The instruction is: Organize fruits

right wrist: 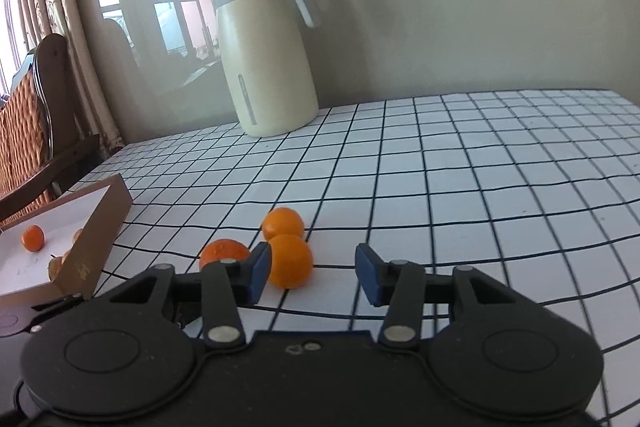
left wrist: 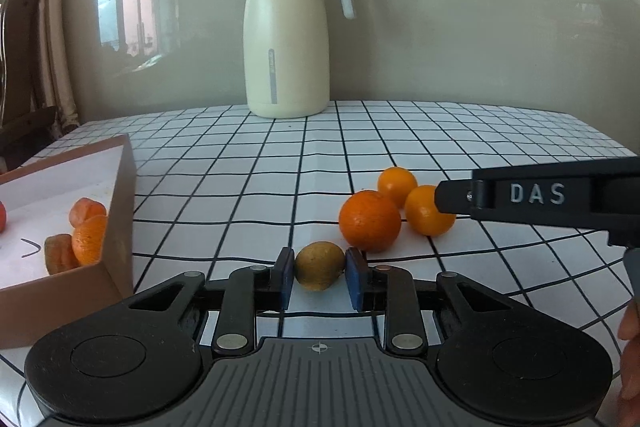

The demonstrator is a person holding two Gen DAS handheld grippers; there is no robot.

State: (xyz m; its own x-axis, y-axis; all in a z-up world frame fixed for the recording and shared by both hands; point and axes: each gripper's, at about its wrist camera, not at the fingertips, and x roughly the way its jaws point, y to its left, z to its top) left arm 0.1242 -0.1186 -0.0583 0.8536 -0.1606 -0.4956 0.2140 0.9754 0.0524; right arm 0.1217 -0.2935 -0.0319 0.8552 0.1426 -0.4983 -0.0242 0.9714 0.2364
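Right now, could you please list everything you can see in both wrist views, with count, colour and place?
Oranges on the table: three, orange, clustered right of centre on the cloth.
Brownish-yellow fruit: one, between the left gripper's pads.
Fruits in the box: at least four, orange to reddish; exact count unclear.
Box: one, brown outside, white inside, at the table's left.
Jug: one, cream with grey lid, upright by the wall.
Tablecloth: one, white with dark grid.
Chair: one, dark wood, left of the table.
Left gripper: shut on the brownish-yellow fruit.
Right gripper: open, near the oranges.

jug (left wrist: 286, 39) - upright, table's (left wrist: 460, 135) far edge | chair (right wrist: 32, 115) - beside curtain (right wrist: 60, 7)
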